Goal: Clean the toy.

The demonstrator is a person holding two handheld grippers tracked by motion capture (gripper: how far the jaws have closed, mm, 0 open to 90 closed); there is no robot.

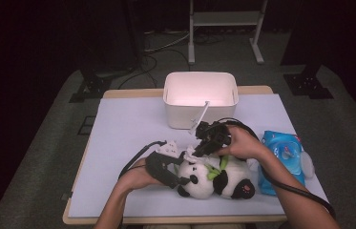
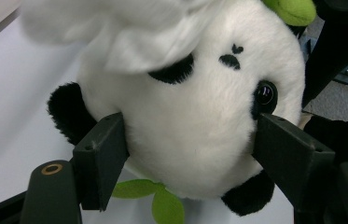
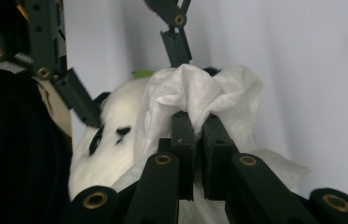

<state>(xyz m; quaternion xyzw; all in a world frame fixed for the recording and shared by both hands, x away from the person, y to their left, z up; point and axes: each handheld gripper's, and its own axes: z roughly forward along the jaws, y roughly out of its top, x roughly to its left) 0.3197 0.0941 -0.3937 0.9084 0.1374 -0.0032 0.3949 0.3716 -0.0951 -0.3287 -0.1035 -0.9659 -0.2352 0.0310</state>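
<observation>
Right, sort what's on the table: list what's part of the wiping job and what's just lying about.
In the job:
- toy panda, head between the left tongs
- white wipe, pinched in the right tongs against the panda's head

Lying about:
- white tub at the far edge
- blue wipes packet at the right

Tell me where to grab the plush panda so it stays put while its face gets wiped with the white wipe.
Probably the head: grip the panda across its round head, low on the cheeks, coming in from the crown end as the left gripper does, its jaws flanking both sides. The head is wide and soft, and that leaves the face free for the wipe pinched in the right gripper.
</observation>
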